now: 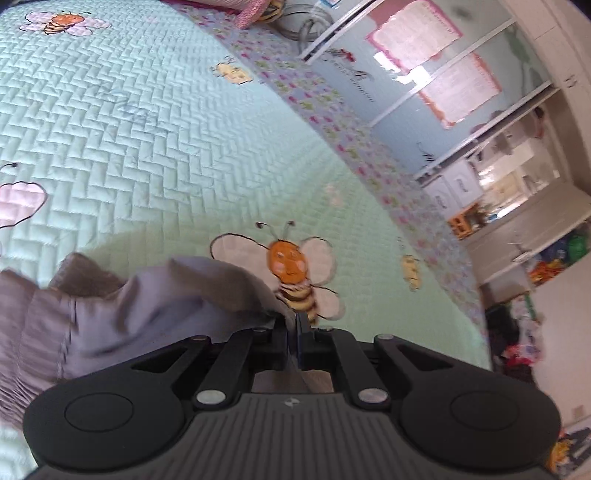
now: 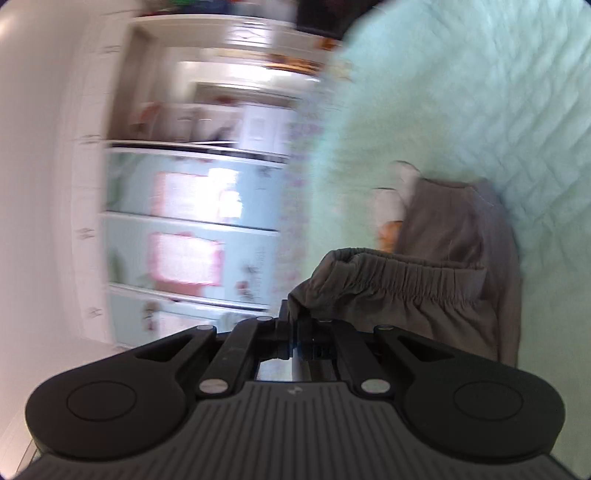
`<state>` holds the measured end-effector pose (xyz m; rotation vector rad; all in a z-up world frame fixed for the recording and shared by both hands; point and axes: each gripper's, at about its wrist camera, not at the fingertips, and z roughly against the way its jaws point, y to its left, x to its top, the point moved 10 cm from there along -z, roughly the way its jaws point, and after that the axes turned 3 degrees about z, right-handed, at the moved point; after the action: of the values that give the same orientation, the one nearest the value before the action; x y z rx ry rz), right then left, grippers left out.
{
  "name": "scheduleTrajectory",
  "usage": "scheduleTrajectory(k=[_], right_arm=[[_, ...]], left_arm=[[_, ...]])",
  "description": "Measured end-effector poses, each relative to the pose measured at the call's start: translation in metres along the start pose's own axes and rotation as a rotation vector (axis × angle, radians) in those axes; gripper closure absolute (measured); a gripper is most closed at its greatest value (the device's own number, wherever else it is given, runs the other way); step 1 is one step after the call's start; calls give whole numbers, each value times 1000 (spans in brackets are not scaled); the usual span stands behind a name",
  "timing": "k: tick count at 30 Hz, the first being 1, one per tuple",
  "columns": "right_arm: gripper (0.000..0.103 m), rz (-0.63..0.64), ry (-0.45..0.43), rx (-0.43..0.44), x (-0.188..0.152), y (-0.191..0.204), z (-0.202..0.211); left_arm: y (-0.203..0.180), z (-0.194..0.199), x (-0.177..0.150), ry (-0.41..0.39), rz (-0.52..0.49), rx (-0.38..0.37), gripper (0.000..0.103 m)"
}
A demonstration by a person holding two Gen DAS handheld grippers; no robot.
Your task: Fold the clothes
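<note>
A grey garment (image 1: 122, 310) with an elastic waistband lies bunched over a mint-green quilted bedspread (image 1: 155, 147) with bee pictures. In the left wrist view my left gripper (image 1: 295, 319) is shut on a fold of the grey cloth, which trails off to the left. In the right wrist view my right gripper (image 2: 297, 325) pinches the gathered waistband edge of the grey garment (image 2: 413, 291), and the cloth hangs away to the right over the bedspread (image 2: 480, 92). The right view is blurred by motion.
A floral border (image 1: 332, 110) runs along the bed's edge. Beyond it stand pale blue wardrobe doors (image 1: 424, 74) with pink paper sheets, white drawers, and toys on the floor. A pink pillow (image 1: 243, 11) lies at the bed's head.
</note>
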<state>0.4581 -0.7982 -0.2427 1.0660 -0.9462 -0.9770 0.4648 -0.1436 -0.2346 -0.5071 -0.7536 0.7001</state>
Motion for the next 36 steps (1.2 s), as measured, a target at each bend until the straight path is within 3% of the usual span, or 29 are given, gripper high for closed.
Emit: scheduleTrajectory(k=[2,4,7,9,10,12,13,16,18,21,24,26,28,33,36], right_arm=[[92,-41,15,-31,6,-23,-26],[67,-80,11,-16,12,-37,-38],[56,-32,16,47,18,-36,-47],[55,37,40,44,17,-29,-46],[53,83,37,44,16,-24,-41],[48,167,29,48,14,-15,-28],[46,190,17,50,15,-14,-18],[39,207,-17,113,22,-7,17],[37,225,-30,110,26,-6,45],[31,282,-15,2,16,-18,82],[29,296,43,-75,-6,-39,92],[30,295,82,-105,-21,-52,93],[29,342,58,-99,-22,-48,89],[29,380,108,-152,-24,-46,61],[27,413,113,-205,-32,-46,54]], left_arm=[[9,-25,2,7,5,49,99],[20,-36,3,9,60,43,99],[34,-41,1,26,141,14,97],[34,-36,-3,39,116,-17,94],[33,-31,-4,45,102,-37,92],[31,-19,-7,71,108,-102,72],[29,-12,-8,85,116,-137,68],[23,11,-7,122,142,-244,65],[19,34,-7,124,157,-304,65],[19,80,-18,102,142,-364,59],[29,130,-43,38,71,-323,45],[46,158,-63,-9,37,-257,41],[68,177,-85,-23,24,-184,37],[118,166,-128,54,80,-30,36],[129,153,-128,31,200,-47,36]])
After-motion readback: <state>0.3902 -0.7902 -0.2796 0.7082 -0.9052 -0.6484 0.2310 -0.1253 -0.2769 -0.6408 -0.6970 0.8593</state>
